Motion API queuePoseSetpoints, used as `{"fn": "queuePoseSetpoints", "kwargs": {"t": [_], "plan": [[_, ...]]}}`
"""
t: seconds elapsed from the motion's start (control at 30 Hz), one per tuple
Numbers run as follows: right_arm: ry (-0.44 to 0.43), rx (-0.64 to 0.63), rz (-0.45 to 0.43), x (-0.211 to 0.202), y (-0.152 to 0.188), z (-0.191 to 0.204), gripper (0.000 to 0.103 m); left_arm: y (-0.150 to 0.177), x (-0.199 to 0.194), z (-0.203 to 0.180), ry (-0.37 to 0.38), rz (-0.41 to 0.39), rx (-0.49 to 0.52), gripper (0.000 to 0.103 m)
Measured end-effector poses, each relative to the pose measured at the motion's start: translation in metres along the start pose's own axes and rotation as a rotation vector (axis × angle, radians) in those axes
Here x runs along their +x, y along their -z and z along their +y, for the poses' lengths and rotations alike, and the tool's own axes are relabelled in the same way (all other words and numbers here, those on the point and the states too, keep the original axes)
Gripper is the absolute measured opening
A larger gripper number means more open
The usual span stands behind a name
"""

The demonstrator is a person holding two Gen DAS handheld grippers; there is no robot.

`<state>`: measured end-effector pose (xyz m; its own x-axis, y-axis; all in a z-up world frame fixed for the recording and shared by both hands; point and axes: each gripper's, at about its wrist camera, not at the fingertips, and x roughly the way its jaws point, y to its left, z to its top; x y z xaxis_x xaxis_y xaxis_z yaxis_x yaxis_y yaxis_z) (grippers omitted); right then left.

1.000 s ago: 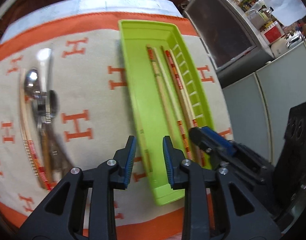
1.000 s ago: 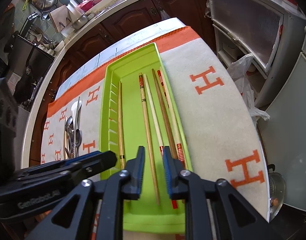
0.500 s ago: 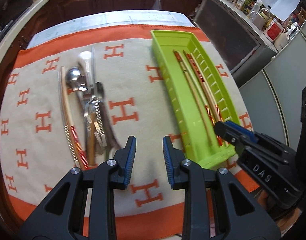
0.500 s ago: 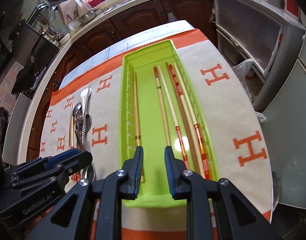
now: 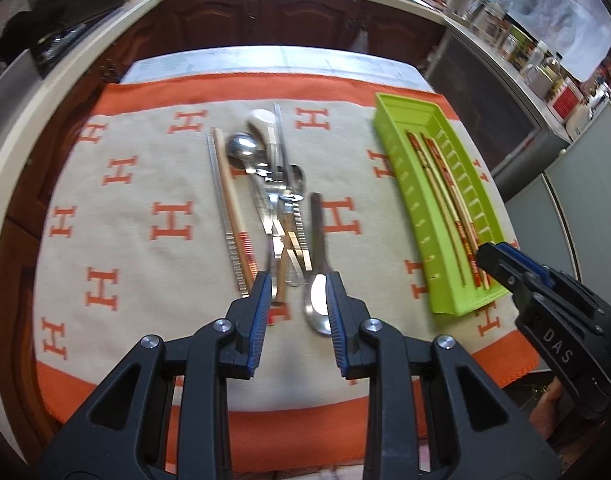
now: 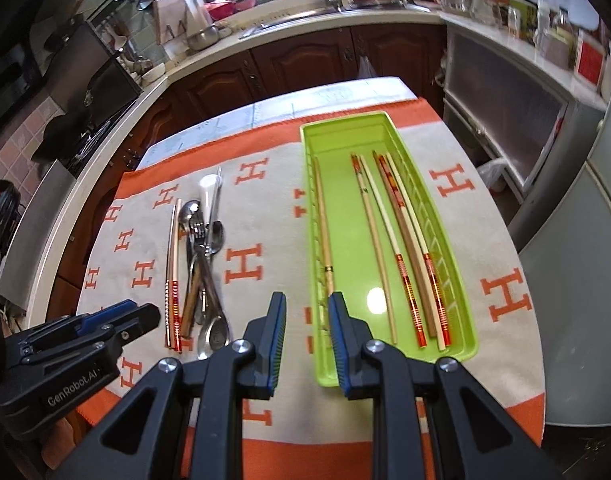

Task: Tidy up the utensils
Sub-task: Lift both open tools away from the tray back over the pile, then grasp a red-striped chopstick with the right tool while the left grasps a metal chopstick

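Since a second ago my left gripper (image 5: 298, 300) has slid off the green tray (image 5: 401, 184) and now hangs over the pile of spoons and forks (image 5: 277, 204) in the middle of the blanket (image 5: 145, 168), a bit open and holding nothing. My right gripper (image 6: 305, 320) waits over the tray's near left edge, also a bit open and empty. Five chopsticks (image 6: 401, 236) lie lengthwise so they fit, with room between them for more.

The left tool (image 5: 298, 286) has been carried off the green tray (image 5: 393, 152) and is now held above the heap of spoons and forks (image 5: 279, 204). The right tool (image 6: 306, 309) has been drawn back towards the tray's near end and shifted to its left wall.
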<state>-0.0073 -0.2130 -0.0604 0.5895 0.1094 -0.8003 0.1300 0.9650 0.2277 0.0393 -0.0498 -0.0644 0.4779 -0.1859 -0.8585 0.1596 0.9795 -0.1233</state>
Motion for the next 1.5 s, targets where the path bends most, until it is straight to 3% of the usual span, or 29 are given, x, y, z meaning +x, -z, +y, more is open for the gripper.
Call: {"fn": "queuePoseSetpoints", "kwargs": {"t": [0.53,0.77,0.9,1.27,1.37,1.5], "plan": [[0.037,-0.114,-0.058,-0.022,0.008,0.051,0.023,0.008,-0.035,0.061,-0.125,-0.065,-0.07,0.025],[-0.069,-0.132,-0.026,-0.015,-0.013,0.077,0.023,0.003,-0.034,0.097,-0.178,-0.079,-0.108,0.032],[-0.106,-0.14,0.032,0.006,-0.028,0.093,0.023,-0.002,-0.02,0.113,-0.158,-0.046,-0.141,0.032],[-0.238,-0.241,0.295,0.098,-0.054,0.146,0.022,-0.026,0.032,0.139,-0.127,0.035,-0.165,0.032],[-0.246,-0.24,0.365,0.127,-0.055,0.154,0.009,-0.025,0.044,0.148,-0.11,0.062,-0.187,0.032],[-0.227,-0.242,0.422,0.153,-0.053,0.157,0.007,-0.021,0.054,0.156,-0.102,0.083,-0.204,0.032]]}}
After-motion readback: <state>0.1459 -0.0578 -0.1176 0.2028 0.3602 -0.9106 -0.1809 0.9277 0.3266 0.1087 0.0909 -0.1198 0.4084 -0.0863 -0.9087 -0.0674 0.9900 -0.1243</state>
